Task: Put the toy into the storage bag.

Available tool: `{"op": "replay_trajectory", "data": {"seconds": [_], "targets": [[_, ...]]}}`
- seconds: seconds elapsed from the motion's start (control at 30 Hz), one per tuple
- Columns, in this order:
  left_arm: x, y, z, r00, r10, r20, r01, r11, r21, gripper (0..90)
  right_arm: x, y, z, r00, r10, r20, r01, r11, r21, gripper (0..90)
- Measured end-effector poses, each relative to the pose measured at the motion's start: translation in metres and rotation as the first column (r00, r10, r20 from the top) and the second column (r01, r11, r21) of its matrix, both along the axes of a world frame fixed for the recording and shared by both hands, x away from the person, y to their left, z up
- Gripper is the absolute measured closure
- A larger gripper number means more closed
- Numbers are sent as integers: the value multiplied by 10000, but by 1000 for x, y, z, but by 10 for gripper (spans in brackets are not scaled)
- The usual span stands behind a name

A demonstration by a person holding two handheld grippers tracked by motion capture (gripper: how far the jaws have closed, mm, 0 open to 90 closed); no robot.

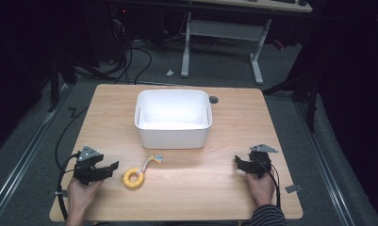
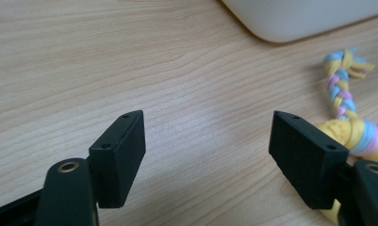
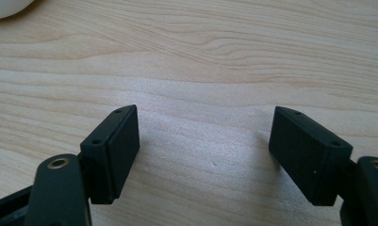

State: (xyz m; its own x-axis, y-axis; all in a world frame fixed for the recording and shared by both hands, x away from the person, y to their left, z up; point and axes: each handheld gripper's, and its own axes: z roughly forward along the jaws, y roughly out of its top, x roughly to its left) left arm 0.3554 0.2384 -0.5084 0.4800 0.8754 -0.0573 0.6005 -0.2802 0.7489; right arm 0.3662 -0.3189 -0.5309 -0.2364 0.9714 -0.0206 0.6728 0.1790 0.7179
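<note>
One yellow ring rope toy, one white bin, both on the counter. Left gripper beside toy, jaws released, empty; right gripper likewise, well apart.

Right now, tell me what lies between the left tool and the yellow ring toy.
Nothing visible. The left tool stands open beside the yellow ring toy, with bare table between them. In the left gripper view the toy sits just past one jaw.

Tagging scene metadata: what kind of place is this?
Probably a lab or office recording room: a small wooden table on grey carpet, cables trailing across the floor, and a white-legged desk behind. Dark surroundings.
</note>
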Motion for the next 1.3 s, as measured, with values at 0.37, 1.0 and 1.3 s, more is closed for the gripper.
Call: {"op": "replay_trajectory", "data": {"seconds": [0.37, 1.0, 1.3], "targets": [[-5, -17, 18, 9977, -660, -159, 666, 9972, 343, 300, 0, 0, 0, 10000, 15, 6, -15, 10000, 0, 254], [-5, -47, 38, 9800, -1359, -1451, 1515, 9832, 1019, 368, -1, 0, 0, 9999, 107, 6, -107, 9999, 31, 268], [-3, -61, 30, 9661, -1510, -2096, 1822, 9735, 1385, 407, -1, 0, 0, 9999, 125, 2, -125, 9999, 43, 268]]}}
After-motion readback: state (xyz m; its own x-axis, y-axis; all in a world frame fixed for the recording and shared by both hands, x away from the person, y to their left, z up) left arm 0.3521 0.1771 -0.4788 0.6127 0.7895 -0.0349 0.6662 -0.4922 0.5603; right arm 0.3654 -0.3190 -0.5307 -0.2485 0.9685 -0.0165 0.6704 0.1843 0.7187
